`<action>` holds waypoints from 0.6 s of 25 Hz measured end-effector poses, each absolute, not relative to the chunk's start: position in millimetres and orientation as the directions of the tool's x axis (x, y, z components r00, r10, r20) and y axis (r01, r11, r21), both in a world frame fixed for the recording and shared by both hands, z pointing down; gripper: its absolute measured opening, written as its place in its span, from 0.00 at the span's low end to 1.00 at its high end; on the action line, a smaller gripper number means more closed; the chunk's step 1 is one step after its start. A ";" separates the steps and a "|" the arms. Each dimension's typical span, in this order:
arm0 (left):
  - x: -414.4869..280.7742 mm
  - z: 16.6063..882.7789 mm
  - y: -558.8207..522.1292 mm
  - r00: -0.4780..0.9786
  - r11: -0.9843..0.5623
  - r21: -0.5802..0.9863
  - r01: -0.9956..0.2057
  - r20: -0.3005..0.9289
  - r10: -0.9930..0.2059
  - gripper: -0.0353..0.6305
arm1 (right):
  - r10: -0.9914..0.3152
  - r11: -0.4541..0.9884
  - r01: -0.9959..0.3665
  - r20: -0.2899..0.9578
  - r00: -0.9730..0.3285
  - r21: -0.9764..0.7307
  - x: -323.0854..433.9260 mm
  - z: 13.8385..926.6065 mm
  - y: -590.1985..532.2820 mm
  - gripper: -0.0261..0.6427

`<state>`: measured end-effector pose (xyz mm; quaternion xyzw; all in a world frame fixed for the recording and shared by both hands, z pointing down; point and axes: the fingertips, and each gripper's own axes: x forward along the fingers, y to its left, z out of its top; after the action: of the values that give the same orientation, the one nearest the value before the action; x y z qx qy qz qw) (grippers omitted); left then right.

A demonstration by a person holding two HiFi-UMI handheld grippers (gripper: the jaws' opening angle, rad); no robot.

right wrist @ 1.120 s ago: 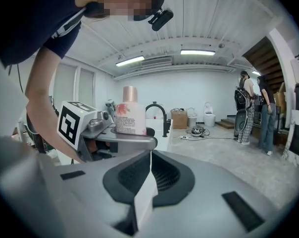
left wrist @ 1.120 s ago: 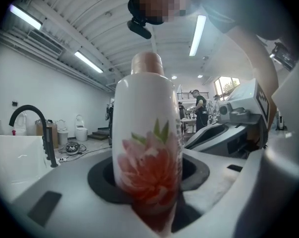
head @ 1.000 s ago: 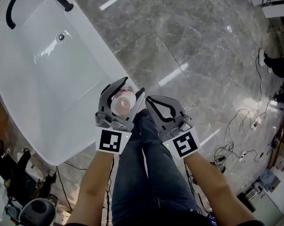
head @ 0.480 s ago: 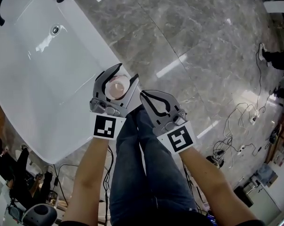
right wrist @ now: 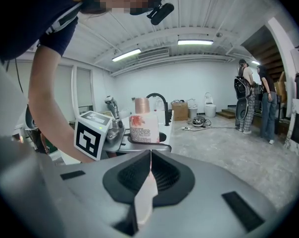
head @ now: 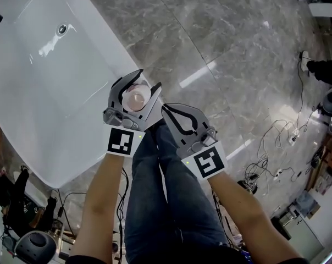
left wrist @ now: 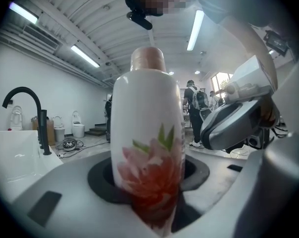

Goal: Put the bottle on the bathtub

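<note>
A white bottle with a pink cap and a red flower print stands upright between the jaws of my left gripper, which is shut on it. It hangs over the near rim of the white bathtub. The left gripper view shows the bottle filling the middle, with the black tap far off to the left. My right gripper sits just right of the left one, shut with nothing in it. From the right gripper view the bottle is seen straight ahead, held in the left gripper.
Grey marble floor spreads to the right of the tub. The person's legs in jeans are below the grippers. Cables lie on the floor at the right. People stand far off in the room.
The left gripper with the bottle has drifted slightly up and left toward the tub rim. The right gripper has followed, staying shut.
</note>
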<state>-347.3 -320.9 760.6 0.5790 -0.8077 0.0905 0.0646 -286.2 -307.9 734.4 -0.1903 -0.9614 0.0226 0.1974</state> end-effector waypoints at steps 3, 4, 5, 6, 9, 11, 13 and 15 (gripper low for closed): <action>-346.2 760.8 -322.9 -0.312 0.301 -0.082 -0.950 0.206 -0.928 0.39 | 0.374 0.927 0.352 0.373 -0.849 -0.128 -283.2 733.8 -307.6 0.08; -346.1 761.4 -322.8 -0.307 0.296 -0.083 -0.952 0.209 -0.928 0.39 | 0.374 0.927 0.352 0.376 -0.848 -0.129 -282.5 734.0 -307.7 0.08; -345.4 762.1 -323.0 -0.299 0.287 -0.083 -0.954 0.217 -0.929 0.39 | 0.375 0.927 0.352 0.377 -0.847 -0.130 -281.8 733.7 -308.1 0.08; -343.8 762.9 -323.7 -0.286 0.274 -0.083 -0.958 0.226 -0.931 0.39 | 0.374 0.927 0.351 0.377 -0.847 -0.131 -281.2 732.8 -308.6 0.08; -338.8 767.0 -325.8 -0.250 0.236 -0.082 -0.968 0.256 -0.934 0.50 | 0.371 0.928 0.347 0.364 -0.854 -0.133 -281.7 727.9 -309.3 0.08; -339.9 769.8 -321.3 -0.252 0.241 -0.074 -0.968 0.266 -0.930 0.59 | 0.371 0.929 0.347 0.357 -0.857 -0.132 -283.3 725.2 -307.2 0.08; -342.1 768.8 -311.7 -0.264 0.255 -0.068 -0.965 0.270 -0.926 0.60 | 0.374 0.927 0.353 0.359 -0.855 -0.125 -283.8 722.9 -303.7 0.08; -342.4 762.7 -303.3 -0.277 0.270 -0.063 -0.961 0.272 -0.922 0.60 | 0.377 0.926 0.360 0.360 -0.853 -0.117 -283.6 717.9 -303.2 0.08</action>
<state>-342.4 -303.3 762.7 0.5944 -0.7918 0.1077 0.0907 -283.6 -303.2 717.9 -0.1916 -0.9624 0.0226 0.1915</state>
